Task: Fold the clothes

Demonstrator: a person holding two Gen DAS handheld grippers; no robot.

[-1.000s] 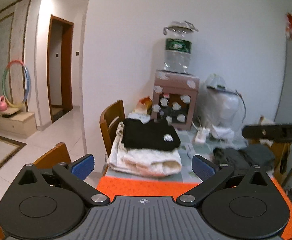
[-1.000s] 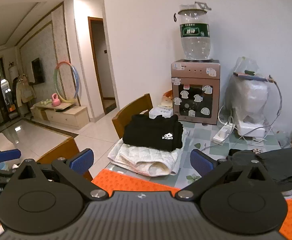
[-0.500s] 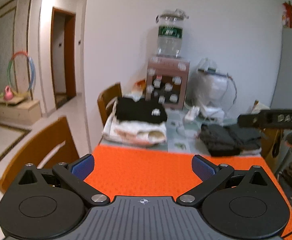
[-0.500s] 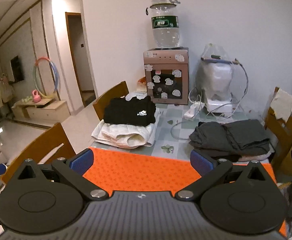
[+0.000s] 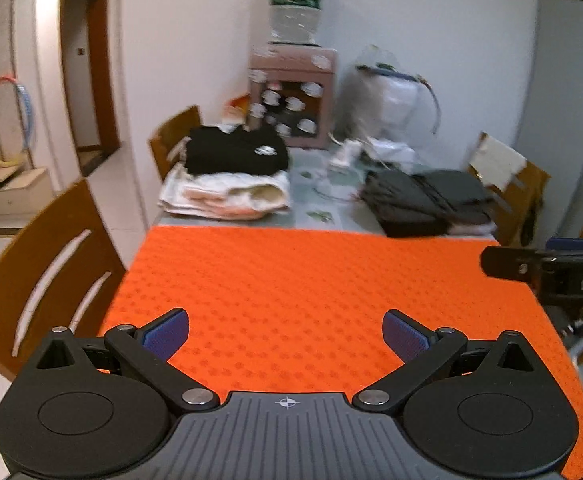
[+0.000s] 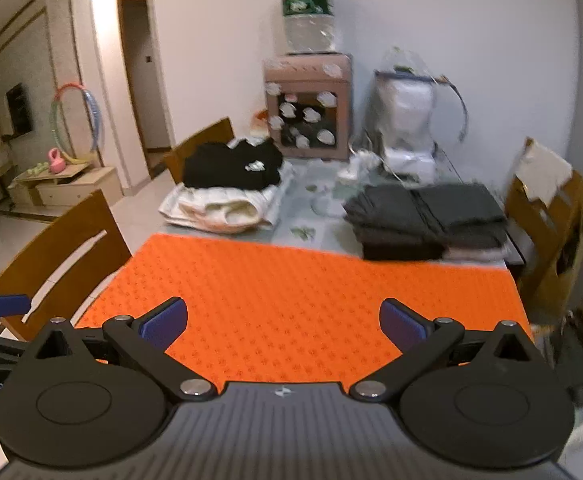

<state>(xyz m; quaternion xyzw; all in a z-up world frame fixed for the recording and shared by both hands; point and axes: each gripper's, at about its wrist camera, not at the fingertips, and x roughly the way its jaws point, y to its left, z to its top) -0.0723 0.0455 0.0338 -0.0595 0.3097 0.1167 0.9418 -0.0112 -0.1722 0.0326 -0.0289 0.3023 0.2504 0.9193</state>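
Left wrist view has the left hand-held gripper (image 5: 285,334) along the bottom of the frame, its two blue-padded fingers spread wide with nothing between them, hovering over a bare orange mat (image 5: 311,280) that covers the near part of the tabletop (image 5: 303,196). At the right edge of that frame the tip of the right hand-held gripper (image 5: 551,268) pokes in, level with the mat's right side. In the right wrist view the right hand-held gripper (image 6: 283,322) fills the bottom of the frame, fingers likewise spread and empty above the same mat (image 6: 303,292); a blue pad of the left one shows at the lower left edge.

Beyond the mat's far edge, in the middle of both frames, lie the clothes. Left of centre a folded black top (image 5: 235,154) with a small white logo rests on a folded cream garment (image 5: 227,196). Right of centre sits a stack of folded dark grey clothes (image 6: 423,216), touching the mat's far edge or just beside it; blur makes it hard to tell which. No garment lies on the mat.

Behind the piles, against the white wall in the upper middle, stands a water dispenser (image 6: 307,108) with a bottle on top, and to its right a white appliance under a clear plastic cover (image 6: 407,116). Wooden chairs (image 5: 51,264) stand along the left side of the tabletop.
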